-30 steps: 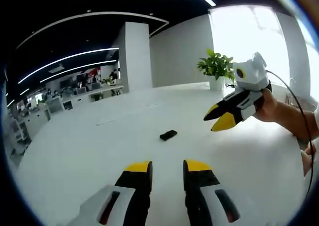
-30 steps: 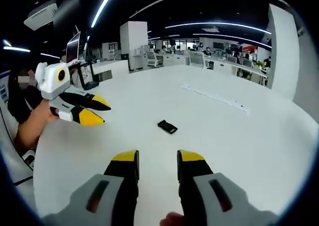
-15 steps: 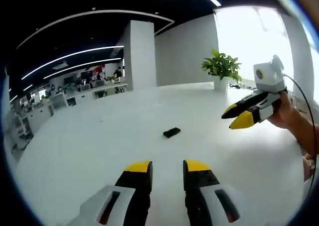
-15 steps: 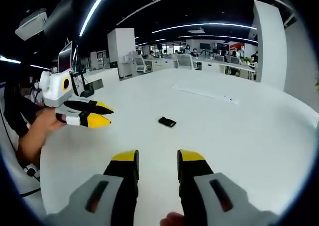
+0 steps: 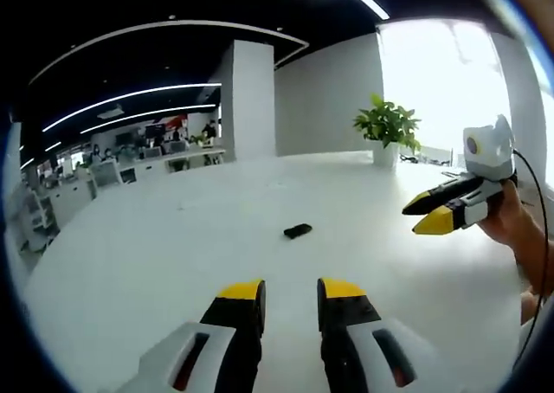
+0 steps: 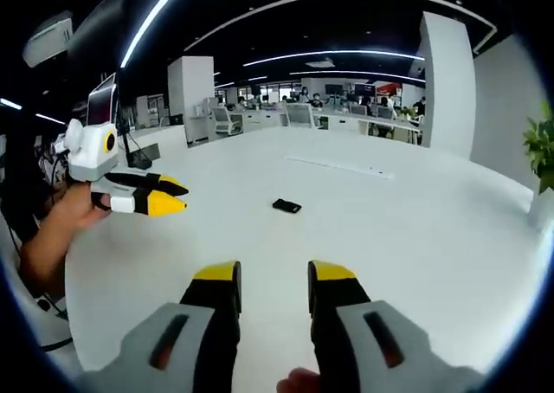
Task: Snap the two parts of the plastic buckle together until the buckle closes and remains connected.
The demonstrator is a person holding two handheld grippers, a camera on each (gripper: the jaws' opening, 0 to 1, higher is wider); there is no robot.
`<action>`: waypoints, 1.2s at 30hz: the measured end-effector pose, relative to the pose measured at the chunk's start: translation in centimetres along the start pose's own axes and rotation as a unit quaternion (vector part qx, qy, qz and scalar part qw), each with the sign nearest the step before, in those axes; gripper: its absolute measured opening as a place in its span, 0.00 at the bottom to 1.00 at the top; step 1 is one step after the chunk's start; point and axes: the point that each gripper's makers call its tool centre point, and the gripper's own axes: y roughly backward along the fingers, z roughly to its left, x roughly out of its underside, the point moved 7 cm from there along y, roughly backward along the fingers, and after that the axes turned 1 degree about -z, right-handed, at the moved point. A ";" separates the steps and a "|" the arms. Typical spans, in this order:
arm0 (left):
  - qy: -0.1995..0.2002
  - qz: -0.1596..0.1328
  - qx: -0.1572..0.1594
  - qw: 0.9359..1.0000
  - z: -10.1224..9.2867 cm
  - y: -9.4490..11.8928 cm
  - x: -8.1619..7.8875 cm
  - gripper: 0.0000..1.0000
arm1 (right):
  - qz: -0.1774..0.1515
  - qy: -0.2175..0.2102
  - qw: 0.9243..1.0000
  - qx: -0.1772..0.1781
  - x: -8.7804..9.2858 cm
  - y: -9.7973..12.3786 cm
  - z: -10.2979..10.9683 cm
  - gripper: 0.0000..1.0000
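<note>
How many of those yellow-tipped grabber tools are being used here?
2. The left gripper rises from the bottom of its own view and appears at left in the right gripper view, held in a hand. The right gripper does likewise, seen at right in the left gripper view.

White table (image 5: 156, 263); potted plant (image 5: 387, 129) at far edge; monitor (image 6: 102, 99) beyond.
</note>
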 end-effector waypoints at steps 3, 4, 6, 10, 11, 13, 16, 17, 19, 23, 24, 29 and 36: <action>0.005 -0.004 -0.005 1.000 -0.3 0.5 0.0 0.23 | -0.008 -0.012 1.000 -0.003 0.3 0.4 0.3 0.30; 0.003 -0.004 -0.006 1.000 -0.5 0.6 0.1 0.23 | -0.010 -0.015 1.000 -0.003 0.4 0.4 0.4 0.30; 0.001 -0.001 -0.009 1.000 -0.1 0.6 0.0 0.23 | -0.011 -0.019 1.000 -0.001 0.7 0.6 0.5 0.30; 0.004 -0.003 -0.015 1.000 -0.1 1.3 0.2 0.23 | -0.011 -0.029 0.999 -0.006 1.4 1.1 0.7 0.30; 0.006 -0.004 -0.016 1.000 -0.1 1.5 0.2 0.23 | -0.013 -0.032 0.999 -0.003 1.5 1.3 0.7 0.30; 0.008 -0.004 -0.022 1.000 -0.2 1.8 0.4 0.23 | -0.014 -0.034 0.999 0.000 1.8 1.5 0.5 0.30; 0.013 -0.007 -0.025 1.000 -0.3 2.2 0.5 0.23 | -0.020 -0.038 0.999 0.007 2.1 2.1 0.6 0.30; 0.013 -0.007 -0.026 1.000 -0.4 2.2 0.5 0.23 | -0.020 -0.039 0.999 0.008 2.2 2.2 0.7 0.30; 0.013 -0.006 -0.027 1.000 -0.5 2.3 0.6 0.23 | -0.018 -0.039 0.999 0.014 2.4 2.3 0.6 0.30; 0.014 -0.008 -0.029 0.999 -0.5 2.6 0.8 0.23 | -0.015 -0.038 0.999 0.018 2.7 2.6 0.6 0.31; 0.015 -0.009 -0.031 0.999 -0.5 2.7 0.8 0.23 | -0.015 -0.038 0.999 0.019 2.8 2.8 0.6 0.31; 0.023 -0.011 -0.034 0.999 -0.2 2.8 1.2 0.24 | -0.020 -0.043 0.999 0.026 2.8 3.1 0.6 0.31; 0.024 -0.008 -0.040 0.999 -0.1 3.2 1.5 0.24 | -0.018 -0.042 0.998 0.034 3.1 3.4 0.7 0.31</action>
